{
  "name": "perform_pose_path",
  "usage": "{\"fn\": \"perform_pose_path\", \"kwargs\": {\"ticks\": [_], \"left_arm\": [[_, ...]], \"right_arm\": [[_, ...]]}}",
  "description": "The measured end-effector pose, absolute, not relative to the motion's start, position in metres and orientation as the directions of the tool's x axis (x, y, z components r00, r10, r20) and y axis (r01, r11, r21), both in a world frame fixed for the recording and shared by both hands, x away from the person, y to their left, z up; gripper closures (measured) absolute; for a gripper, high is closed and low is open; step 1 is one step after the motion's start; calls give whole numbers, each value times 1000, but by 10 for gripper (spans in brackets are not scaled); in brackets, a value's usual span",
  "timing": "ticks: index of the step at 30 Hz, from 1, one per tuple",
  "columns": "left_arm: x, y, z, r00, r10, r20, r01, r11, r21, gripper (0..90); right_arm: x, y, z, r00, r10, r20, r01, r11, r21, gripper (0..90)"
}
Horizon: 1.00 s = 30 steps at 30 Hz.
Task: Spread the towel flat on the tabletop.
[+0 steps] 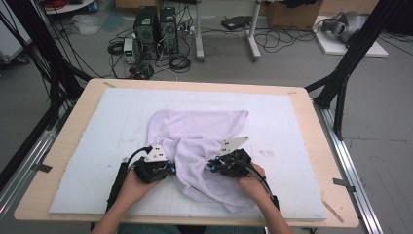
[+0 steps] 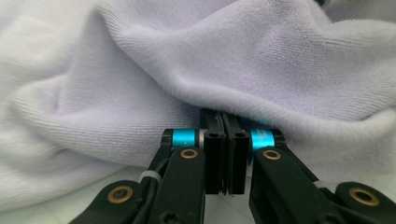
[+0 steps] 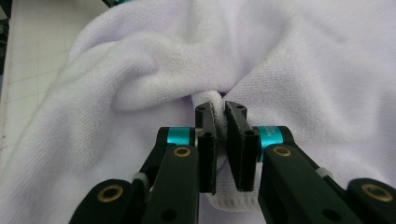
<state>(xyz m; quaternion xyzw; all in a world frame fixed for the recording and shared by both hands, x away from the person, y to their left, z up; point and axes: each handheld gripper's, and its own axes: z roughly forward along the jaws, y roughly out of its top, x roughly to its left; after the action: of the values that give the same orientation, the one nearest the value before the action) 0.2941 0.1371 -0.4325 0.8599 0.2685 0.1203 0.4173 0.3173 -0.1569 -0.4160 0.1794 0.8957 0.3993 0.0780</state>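
High view is showing a pale lilac towel [image 1: 199,141] lying rumpled near the middle of a white gridded mat [image 1: 87,146] on the wooden table [image 1: 68,131], with both hands working at its near edge. At the left, the left gripper [image 1: 168,168] is biting into the towel's left side; its own view is showing the jaws pressed together, tips buried under a fold of terry [image 2: 261,93], so it is probably pinching cloth — though the pinch itself is hidden. To the right, the right gripper [image 1: 213,165] is clamping a bunched hem [image 3: 219,100], the jaws nearly closed with cloth wedged between them.

Judging by this, the grasping step is being completed — both sides are taken up for spreading or folding. The next move is likely calling for lifting both grips together and drawing them apart evenly, keeping tension so neither pinch slips.
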Motion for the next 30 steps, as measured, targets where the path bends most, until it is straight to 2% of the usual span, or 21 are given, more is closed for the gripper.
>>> {"fn": "perform_pose_path", "kwargs": {"ticks": [3, 12, 17, 21, 23, 24, 25, 26, 30], "left_arm": [[294, 148, -419, 809, 587, -32, 357, -446, 820, 883], [310, 160, -400, 763, 647, -9, 358, -411, 839, 884], [335, 161, -412, 717, 697, -34, 421, -394, 817, 884], [345, 157, -424, 716, 696, -52, 461, -415, 784, 876], [343, 158, -421, 719, 693, -54, 452, -406, 794, 786], [341, 160, -419, 719, 692, -62, 451, -398, 799, 744], [339, 162, -416, 716, 695, -69, 453, -387, 803, 704], [337, 164, -414, 718, 693, -74, 450, -380, 808, 704], [323, 169, -404, 730, 681, -49, 425, -398, 813, 597]], "right_arm": [[321, -171, -404, -908, 419, 2, 272, 586, 763, 834], [348, -201, -386, -849, 527, -30, 330, 575, 748, 838], [382, -208, -406, -802, 597, 16, 439, 570, 694, 839], [392, -207, -419, -792, 609, 39, 473, 572, 670, 835], [390, -206, -417, -797, 602, 34, 461, 571, 679, 811], [387, -206, -414, -797, 604, 28, 454, 566, 688, 743], [385, -208, -411, -796, 604, 25, 445, 557, 701, 729], [385, -208, -411, -796, 604, 25, 445, 557, 701, 729], [367, -217, -396, -810, 586, 23, 401, 525, 751, 673]]}}
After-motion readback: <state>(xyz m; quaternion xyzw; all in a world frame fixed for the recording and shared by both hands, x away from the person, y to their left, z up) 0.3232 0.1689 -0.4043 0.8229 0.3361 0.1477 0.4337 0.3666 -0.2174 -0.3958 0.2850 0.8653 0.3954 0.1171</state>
